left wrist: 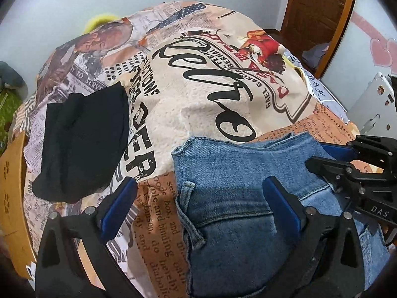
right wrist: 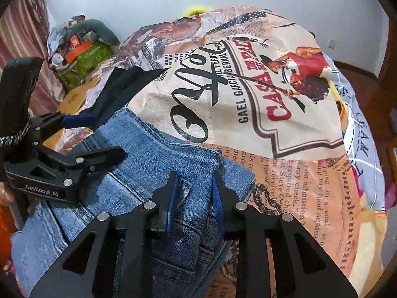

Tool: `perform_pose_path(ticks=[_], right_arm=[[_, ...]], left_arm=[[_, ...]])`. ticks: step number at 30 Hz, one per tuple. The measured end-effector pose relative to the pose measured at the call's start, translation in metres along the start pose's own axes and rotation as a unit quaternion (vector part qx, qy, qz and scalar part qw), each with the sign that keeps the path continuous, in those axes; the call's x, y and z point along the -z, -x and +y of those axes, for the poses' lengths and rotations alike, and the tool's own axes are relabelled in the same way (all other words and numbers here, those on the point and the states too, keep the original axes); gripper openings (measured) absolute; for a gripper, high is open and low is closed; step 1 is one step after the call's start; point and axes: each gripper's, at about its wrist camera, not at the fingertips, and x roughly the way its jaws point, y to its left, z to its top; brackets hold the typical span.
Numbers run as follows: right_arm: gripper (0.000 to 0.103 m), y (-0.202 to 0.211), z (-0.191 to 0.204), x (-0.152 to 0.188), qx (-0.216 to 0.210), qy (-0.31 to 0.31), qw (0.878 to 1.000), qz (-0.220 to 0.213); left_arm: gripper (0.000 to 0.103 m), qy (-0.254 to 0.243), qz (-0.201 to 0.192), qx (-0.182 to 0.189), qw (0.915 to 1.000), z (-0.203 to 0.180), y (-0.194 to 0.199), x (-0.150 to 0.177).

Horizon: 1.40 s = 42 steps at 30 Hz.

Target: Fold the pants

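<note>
Blue jeans lie folded into a thick stack on the printed bedspread, near the front edge. My left gripper is open and wide, its blue pads spanning the left edge of the jeans without touching. My right gripper hovers over the right edge of the jeans, jaws partly open with the folded denim edge between the pads. The right gripper also shows in the left wrist view, and the left gripper in the right wrist view.
Folded black pants lie on the bedspread to the left. A wooden board is at the bed's left edge. A pile of toys and boxes stands by the wall. A wooden door is at the far right.
</note>
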Motion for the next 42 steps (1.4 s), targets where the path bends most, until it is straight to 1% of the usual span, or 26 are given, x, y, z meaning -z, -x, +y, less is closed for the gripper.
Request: perform_pose_path(ticks=[2, 3, 5, 7, 9, 10, 11, 14, 15, 16, 17, 19, 20, 22, 26, 28, 31, 33, 35, 38, 41, 42], right_arm=[[0.023, 0.001, 0.000, -0.001, 0.004, 0.000, 1.000, -0.001], [0.023, 0.003, 0.000, -0.001, 0.005, -0.001, 1.000, -0.001], [0.023, 0.010, 0.001, -0.001, 0.011, -0.006, 1.000, -0.005], [0.025, 0.020, 0.002, -0.001, 0.016, -0.012, 1.000, -0.008], [0.028, 0.033, 0.003, 0.000, 0.022, -0.016, 0.999, -0.017], [0.036, 0.041, 0.003, 0.001, 0.021, -0.018, 0.999, -0.023], [0.047, 0.047, 0.004, 0.002, 0.020, -0.021, 0.999, -0.027], [0.061, 0.070, 0.008, 0.008, 0.010, -0.027, 0.999, -0.046], [0.064, 0.075, 0.010, 0.010, 0.009, -0.026, 0.998, -0.048], [0.071, 0.079, 0.013, 0.012, 0.007, -0.025, 0.999, -0.048], [0.074, 0.085, 0.016, 0.017, 0.003, -0.024, 0.999, -0.049], [0.076, 0.093, 0.021, 0.026, -0.003, -0.020, 0.998, -0.053], [0.078, 0.097, 0.025, 0.033, -0.006, -0.016, 0.999, -0.050], [0.079, 0.099, 0.028, 0.043, -0.012, -0.013, 0.999, -0.041], [0.079, 0.086, 0.029, 0.063, -0.022, -0.026, 0.999, 0.001], [0.079, 0.078, 0.028, 0.069, -0.026, -0.037, 0.999, 0.015], [0.079, 0.064, 0.022, 0.075, -0.041, -0.062, 0.997, 0.029], [0.079, 0.061, 0.017, 0.075, -0.057, -0.078, 0.995, 0.031], [0.079, 0.057, 0.013, 0.073, -0.073, -0.089, 0.993, 0.039], [0.079, 0.048, 0.009, 0.072, -0.098, -0.106, 0.988, 0.052], [0.080, 0.039, 0.003, 0.072, -0.127, -0.122, 0.982, 0.062], [0.081, 0.036, 0.001, 0.071, -0.135, -0.129, 0.980, 0.062]], left_arm=[[0.102, 0.001, -0.002, 0.004, 1.0000, 0.000, 0.004, -0.001], [0.101, -0.006, -0.009, -0.001, 0.9999, -0.001, 0.008, -0.002], [0.101, -0.028, -0.030, -0.030, 0.9987, -0.008, 0.022, -0.001], [0.101, -0.039, -0.044, -0.042, 0.9974, -0.010, 0.036, 0.000], [0.101, -0.040, -0.058, -0.037, 0.9968, -0.009, 0.051, 0.003], [0.101, -0.038, -0.065, -0.033, 0.9966, -0.008, 0.059, 0.005], [0.101, -0.034, -0.071, -0.030, 0.9965, -0.006, 0.068, 0.007], [0.101, -0.026, -0.073, -0.019, 0.9968, -0.003, 0.087, 0.013], [0.101, -0.021, -0.070, -0.013, 0.9972, -0.001, 0.093, 0.018], [0.102, -0.016, -0.066, -0.009, 0.9976, 0.001, 0.097, 0.023], [0.102, -0.010, -0.061, -0.005, 0.9981, 0.003, 0.099, 0.028], [0.102, 0.000, -0.050, 0.002, 0.9988, 0.005, 0.100, 0.040], [0.102, 0.003, -0.040, 0.008, 0.9992, 0.007, 0.100, 0.048], [0.102, 0.005, -0.025, 0.012, 0.9996, 0.006, 0.098, 0.061], [0.102, 0.011, 0.003, 0.036, 0.9993, 0.004, 0.091, 0.083], [0.103, 0.037, 0.015, 0.055, 0.9977, 0.006, 0.087, 0.089], [0.103, 0.078, 0.040, 0.094, 0.9916, 0.014, 0.078, 0.089], [0.103, 0.091, 0.052, 0.113, 0.9880, 0.018, 0.072, 0.085], [0.103, 0.091, 0.065, 0.125, 0.9858, 0.016, 0.066, 0.080], [0.103, 0.073, 0.085, 0.141, 0.9836, 0.010, 0.056, 0.072], [0.103, 0.075, 0.111, 0.180, 0.9745, 0.009, 0.041, 0.064], [0.103, 0.073, 0.113, 0.185, 0.9736, 0.009, 0.038, 0.062]])
